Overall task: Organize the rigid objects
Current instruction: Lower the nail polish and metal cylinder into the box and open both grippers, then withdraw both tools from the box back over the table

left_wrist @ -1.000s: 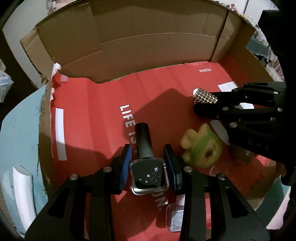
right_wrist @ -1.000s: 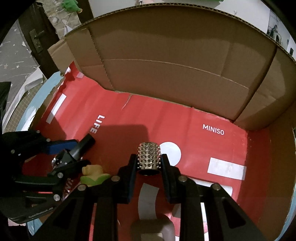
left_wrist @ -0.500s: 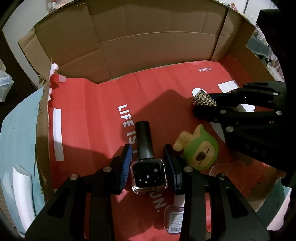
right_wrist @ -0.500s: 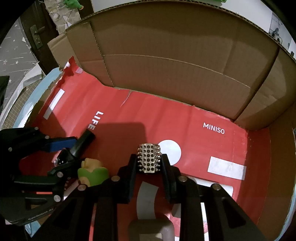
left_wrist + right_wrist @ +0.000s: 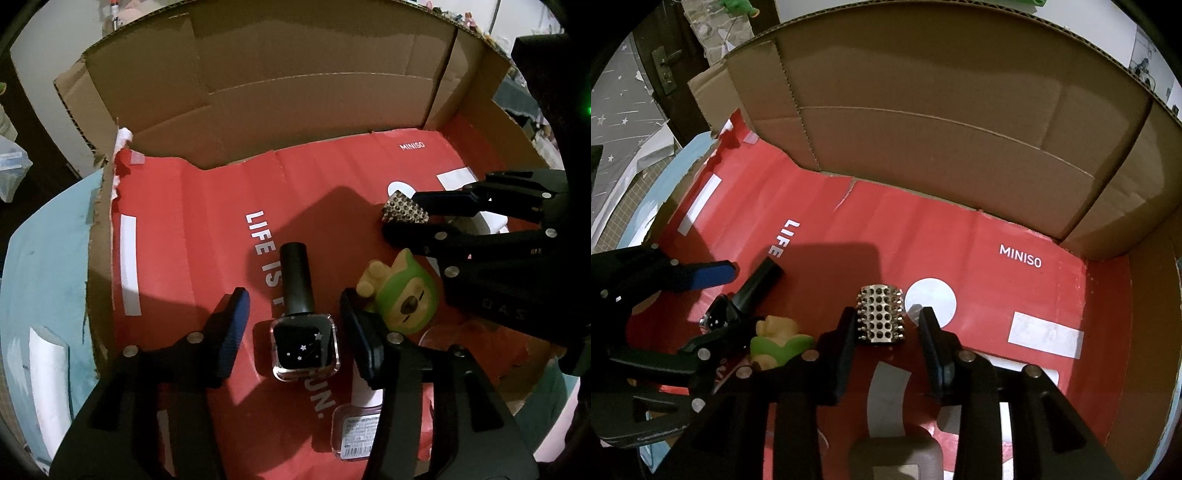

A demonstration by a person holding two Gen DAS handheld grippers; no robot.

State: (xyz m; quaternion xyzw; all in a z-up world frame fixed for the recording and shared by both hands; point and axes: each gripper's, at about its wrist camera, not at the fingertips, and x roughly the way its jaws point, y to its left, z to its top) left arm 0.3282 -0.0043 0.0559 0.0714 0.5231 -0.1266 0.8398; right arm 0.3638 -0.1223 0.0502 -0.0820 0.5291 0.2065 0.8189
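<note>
Black bottle (image 5: 303, 332) lies flat on the red box floor (image 5: 207, 236) between the spread left gripper (image 5: 293, 325). The studded roller (image 5: 881, 314) sits inside the spread right gripper (image 5: 886, 325). Roller could roll away, and the left's right finger may nudge the green toy (image 5: 402, 295) just beside it.

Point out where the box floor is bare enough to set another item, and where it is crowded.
Bare: the red liner along the back wall, from the LIFE lettering to the MINISO print, plus its left strip. Crowded: the near middle, with the black bottle, green toy, studded cylinder and pink bottle.
</note>
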